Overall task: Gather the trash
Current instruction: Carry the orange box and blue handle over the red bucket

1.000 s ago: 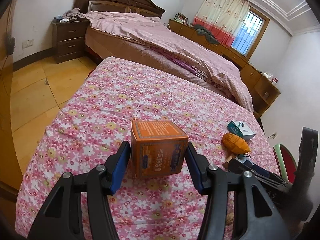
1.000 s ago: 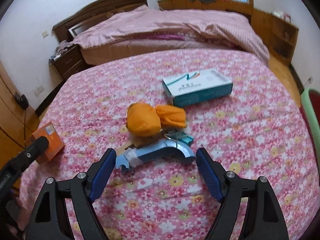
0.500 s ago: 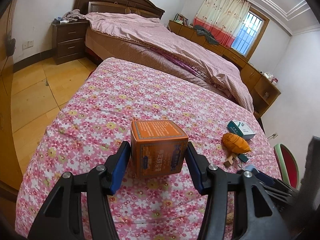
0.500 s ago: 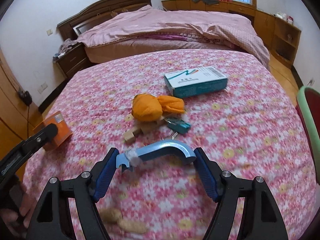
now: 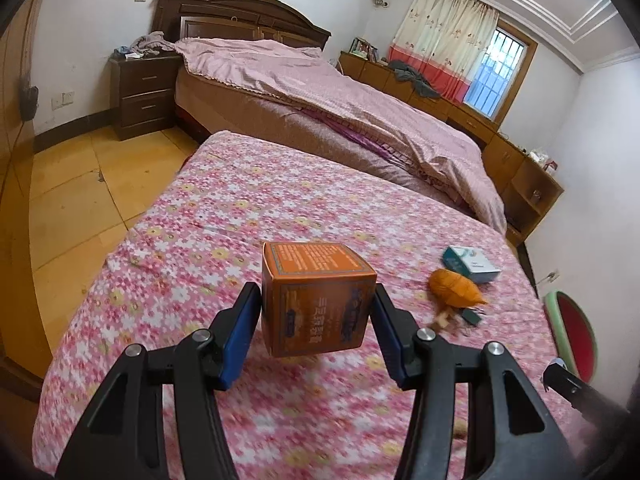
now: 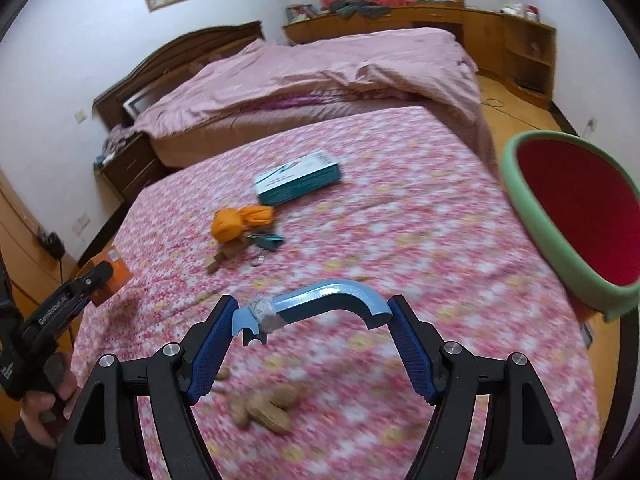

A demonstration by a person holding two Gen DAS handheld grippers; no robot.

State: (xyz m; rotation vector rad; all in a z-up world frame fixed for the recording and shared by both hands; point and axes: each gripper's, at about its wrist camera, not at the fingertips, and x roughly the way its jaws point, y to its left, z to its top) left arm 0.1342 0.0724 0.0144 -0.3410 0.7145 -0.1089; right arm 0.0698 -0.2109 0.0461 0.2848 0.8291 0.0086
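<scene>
My left gripper (image 5: pixel 318 322) is shut on an orange cardboard box (image 5: pixel 318 298) and holds it above the flowered bedspread (image 5: pixel 224 216). My right gripper (image 6: pixel 312 330) is shut on a curved light-blue plastic piece (image 6: pixel 328 300) with tape near one end, lifted above the spread. A green bin with a red inside (image 6: pixel 576 216) stands at the right edge of the bed; it also shows in the left wrist view (image 5: pixel 570 330). The left gripper with the box appears at the far left of the right wrist view (image 6: pixel 96 280).
On the spread lie an orange cloth bundle (image 6: pixel 240 220), a teal-and-white box (image 6: pixel 298 178), keys with a teal fob (image 6: pixel 268 240), a small wooden block (image 6: pixel 214 264) and peanut shells (image 6: pixel 264 406). A second bed with a pink quilt (image 5: pixel 340 100) stands behind.
My right gripper lifted the blue piece off the spread and swung right, bringing the green bin into view. My left gripper rose slightly with the box.
</scene>
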